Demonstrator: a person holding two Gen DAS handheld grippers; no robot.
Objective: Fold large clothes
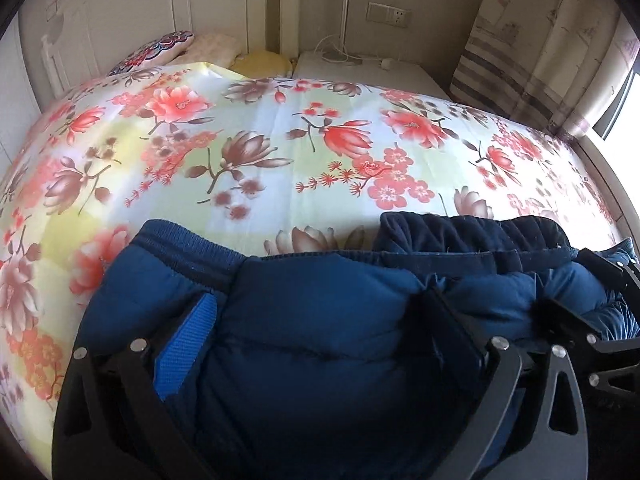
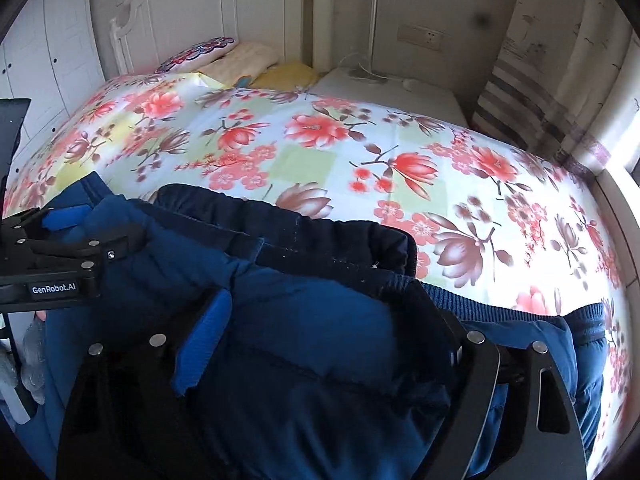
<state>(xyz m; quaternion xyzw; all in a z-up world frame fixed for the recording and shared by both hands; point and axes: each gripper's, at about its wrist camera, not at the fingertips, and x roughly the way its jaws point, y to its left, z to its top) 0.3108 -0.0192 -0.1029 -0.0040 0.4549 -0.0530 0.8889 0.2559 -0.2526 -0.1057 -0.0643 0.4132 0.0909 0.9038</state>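
Both hand-held grippers, left (image 1: 320,344) and right (image 2: 332,344), clamp bunched folds of the blue padded jacket (image 1: 320,360) above the floral bed (image 1: 280,128). Ideally, both carry the fold at equal height and lay its ribbed hem (image 1: 180,248) squarely.

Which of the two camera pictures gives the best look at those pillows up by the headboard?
The right wrist view: the patterned, cream and yellow pillows show larger and well separated. The left wrist view shows the same pillows smaller, farther off and softer.
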